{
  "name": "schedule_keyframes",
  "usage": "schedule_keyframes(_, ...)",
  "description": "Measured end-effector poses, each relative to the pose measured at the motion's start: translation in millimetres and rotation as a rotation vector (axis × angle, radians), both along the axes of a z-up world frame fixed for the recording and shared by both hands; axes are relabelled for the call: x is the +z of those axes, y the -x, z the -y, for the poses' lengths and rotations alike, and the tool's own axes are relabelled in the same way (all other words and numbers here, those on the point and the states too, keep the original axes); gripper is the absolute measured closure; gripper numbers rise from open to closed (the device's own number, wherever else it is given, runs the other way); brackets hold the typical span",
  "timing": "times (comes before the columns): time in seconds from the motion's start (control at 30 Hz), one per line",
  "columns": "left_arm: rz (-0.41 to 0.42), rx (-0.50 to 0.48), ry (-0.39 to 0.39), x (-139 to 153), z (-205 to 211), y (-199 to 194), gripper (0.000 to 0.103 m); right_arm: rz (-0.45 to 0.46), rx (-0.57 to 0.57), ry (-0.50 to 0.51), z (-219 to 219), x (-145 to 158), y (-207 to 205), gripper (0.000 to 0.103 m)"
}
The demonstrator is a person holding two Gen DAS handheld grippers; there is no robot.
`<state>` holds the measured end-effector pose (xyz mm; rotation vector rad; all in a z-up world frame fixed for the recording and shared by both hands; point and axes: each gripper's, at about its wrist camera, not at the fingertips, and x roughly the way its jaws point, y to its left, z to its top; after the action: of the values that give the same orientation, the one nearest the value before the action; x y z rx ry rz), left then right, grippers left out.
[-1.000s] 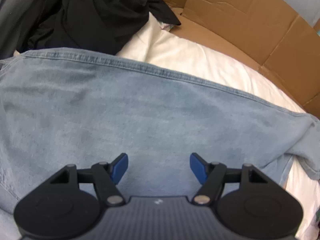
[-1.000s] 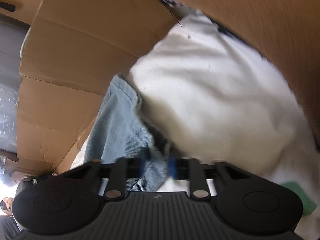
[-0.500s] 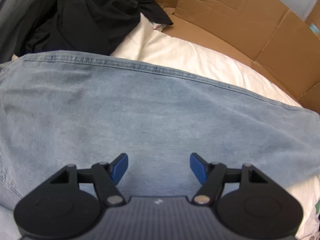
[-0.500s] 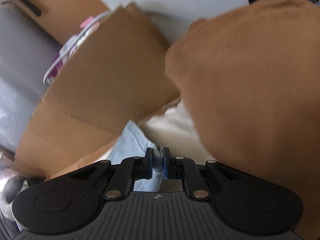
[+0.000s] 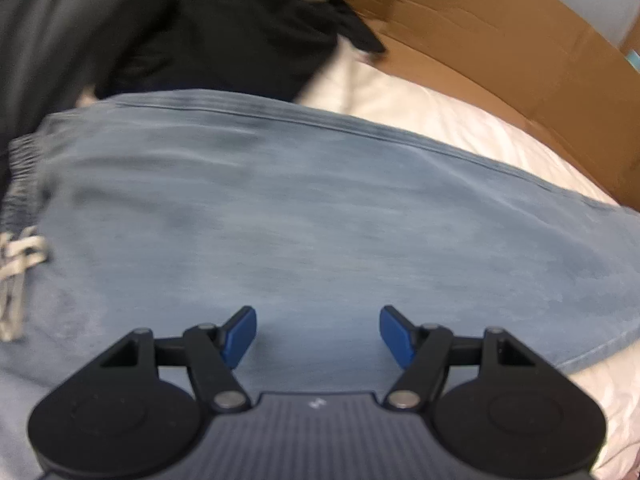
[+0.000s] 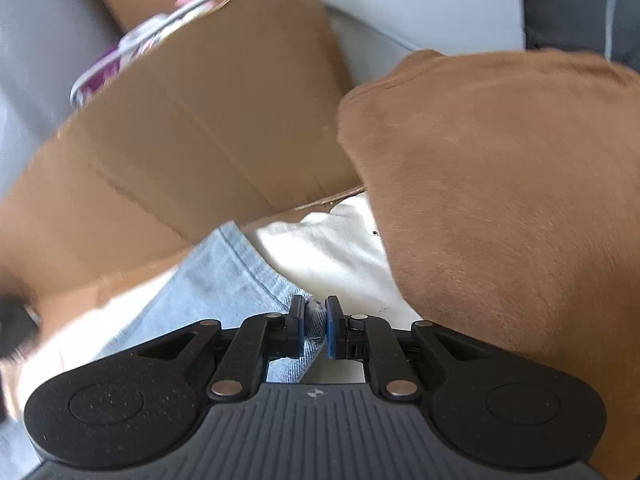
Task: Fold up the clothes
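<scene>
Light blue denim shorts (image 5: 300, 216) lie spread flat on a white sheet (image 5: 460, 120), with an elastic waistband and white drawstring (image 5: 20, 256) at the left edge. My left gripper (image 5: 318, 330) is open and empty, hovering just above the denim. My right gripper (image 6: 315, 326) is shut on a bunched edge of the denim shorts (image 6: 224, 276), which trail away from its blue pads.
A pile of black and grey clothes (image 5: 200, 28) lies behind the shorts. Brown cardboard walls (image 5: 500, 52) ring the sheet, and they also show in the right wrist view (image 6: 180, 152). A brown garment (image 6: 512, 200) fills the right of the right wrist view.
The left view shifted right over the shorts, so the waistband and drawstring came into sight at the left. The right gripper stayed shut on the denim as its view swung up toward the cardboard.
</scene>
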<state>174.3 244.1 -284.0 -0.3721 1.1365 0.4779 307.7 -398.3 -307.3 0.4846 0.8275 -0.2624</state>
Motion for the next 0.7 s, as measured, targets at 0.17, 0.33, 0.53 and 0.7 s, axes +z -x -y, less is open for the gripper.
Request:
schedule_keyframes(0.17, -0.009, 0.068, 0.005, 2, -18, 23, 0.032, -0.004, 0.011, 0.068, -8, 6, 11, 0.076)
schedule_keyframes(0.33, -0.031, 0.075, 0.031, -7, -20, 38, 0.035, 0.006, 0.040, 0.080, -23, 10, 25, 0.067)
schedule_keyframes(0.53, -0.021, 0.061, 0.020, -10, -25, 36, 0.038, 0.013, 0.128, 0.052, -43, 3, 32, 0.066)
schedule_keyframes(0.7, 0.009, 0.004, 0.005, -12, -27, 18, 0.038, -0.001, 0.253, 0.089, -72, -7, 17, 0.066)
